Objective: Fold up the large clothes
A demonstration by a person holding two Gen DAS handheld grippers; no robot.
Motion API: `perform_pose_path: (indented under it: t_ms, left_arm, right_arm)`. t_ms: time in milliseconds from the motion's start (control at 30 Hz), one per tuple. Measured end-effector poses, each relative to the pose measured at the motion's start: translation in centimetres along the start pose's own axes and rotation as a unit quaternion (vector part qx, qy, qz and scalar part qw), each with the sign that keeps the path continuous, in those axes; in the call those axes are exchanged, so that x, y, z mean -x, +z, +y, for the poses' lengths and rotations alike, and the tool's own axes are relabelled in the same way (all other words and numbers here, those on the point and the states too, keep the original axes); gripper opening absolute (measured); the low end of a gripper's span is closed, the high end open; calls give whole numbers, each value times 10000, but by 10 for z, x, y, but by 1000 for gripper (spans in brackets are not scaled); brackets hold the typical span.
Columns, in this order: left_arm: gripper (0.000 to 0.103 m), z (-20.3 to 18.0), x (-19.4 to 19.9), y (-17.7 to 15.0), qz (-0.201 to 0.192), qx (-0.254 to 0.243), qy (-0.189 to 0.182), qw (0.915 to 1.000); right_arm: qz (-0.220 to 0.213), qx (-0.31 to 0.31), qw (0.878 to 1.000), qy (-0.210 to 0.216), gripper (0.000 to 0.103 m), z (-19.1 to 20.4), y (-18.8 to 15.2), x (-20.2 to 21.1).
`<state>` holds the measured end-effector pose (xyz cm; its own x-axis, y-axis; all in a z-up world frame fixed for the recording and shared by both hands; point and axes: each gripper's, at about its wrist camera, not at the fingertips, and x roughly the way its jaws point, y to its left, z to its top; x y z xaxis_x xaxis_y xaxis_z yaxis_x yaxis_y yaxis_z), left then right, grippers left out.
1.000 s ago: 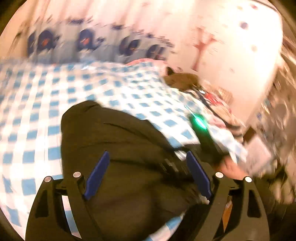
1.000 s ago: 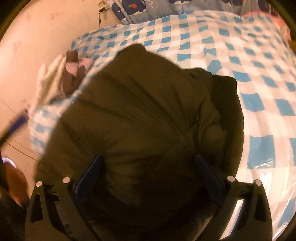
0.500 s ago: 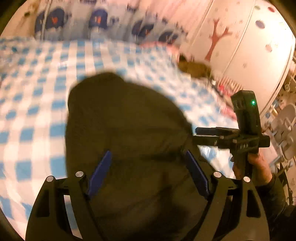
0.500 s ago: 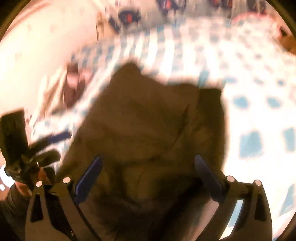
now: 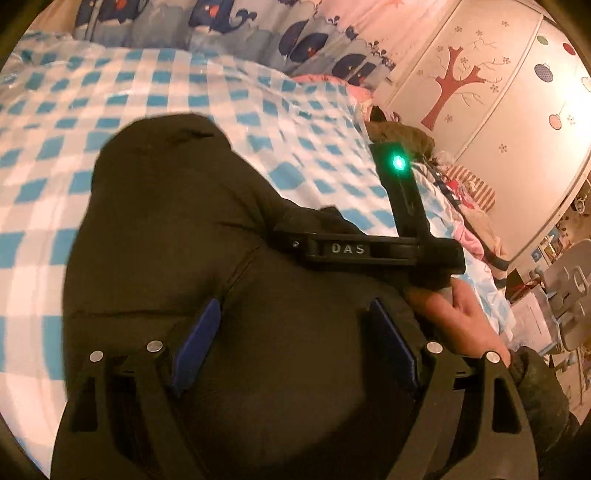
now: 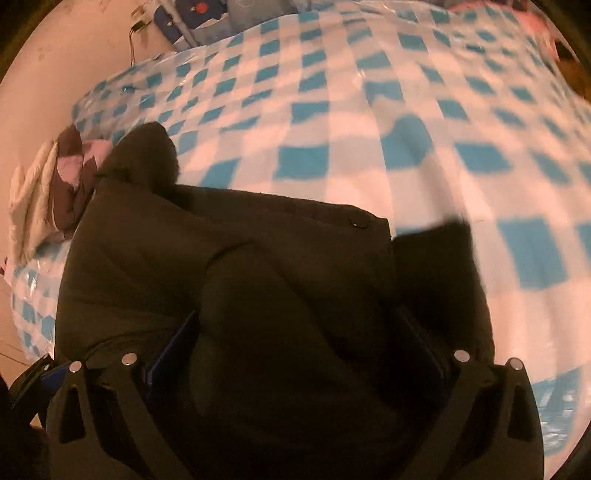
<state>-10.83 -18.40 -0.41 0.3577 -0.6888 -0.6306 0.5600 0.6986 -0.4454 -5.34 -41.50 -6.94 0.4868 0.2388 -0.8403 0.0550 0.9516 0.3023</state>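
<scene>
Item: one dark olive-black padded coat (image 5: pixel 177 258), bulky, quilted, lying in a heap on the near part of a bed covered in a blue-and-white checked sheet (image 5: pixel 110 92). One rounded end, perhaps a hood or sleeve, reaches toward the head of the bed; the rest spreads toward the near edge and under both tools. In the right wrist view a snap fastener shows on an upper flap, and a separate dark panel lies off to the right.

Left claw (image 5: pixel 291 343): blue pads standing well apart, coat fabric directly beneath and between them, no pad seen pressing. Reads as not gripping.

Right claw (image 6: pixel 295 354): fingers set wide, a fat fold of coat bulging up between them. Both blue pads are mostly buried in the dark cloth, so whether they pinch it cannot be told.

Right hand (image 5: pixel 458 317): seen from the left wrist view, holding its black tool, which lies across the coat just right of the left claw.

Relation governing the coming move, as judged: the coat's long axis runs from the near bed edge away toward the headboard, along the line both claws point. Both sit over the near end, side by side, about equally close. A fold would likely carry that near end forward along the axis.

Surroundings: whale-print bolster (image 5: pixel 295 33) at the head; white wardrobe with tree decal (image 5: pixel 480 92); crumpled clothes (image 6: pixel 62 173) at the bed's left corner.
</scene>
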Motion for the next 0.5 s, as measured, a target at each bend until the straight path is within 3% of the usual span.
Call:
perform_pose_path:
  t_ms: [133,200,267,333,433,500]
  left_arm:
    - [80,-5,3,0,147,-81,7,9999]
    - [79,0,32,8,-112,147,-114,9998]
    - [80,3,58,15,-387,66,-23,9992]
    - [80,10,74,19,-478,112,35,9988]
    - [80,24,68,14,-319,292,113,9990]
    - [80,29,51,3,-67,349,149,9993]
  right_arm:
    - [168,51,9998,-11,96,-1,-1,11]
    - [-47,16,9999,-111,96,9,-1,47]
    - [-461,296,9985,-28,96,29,-12,96]
    - [-566,642,9963,-70,96,51,-31,129]
    - [-305,1120,9928,-282,96,74,-68,137]
    - [158,1279,9894,-661,96,74,-93,105]
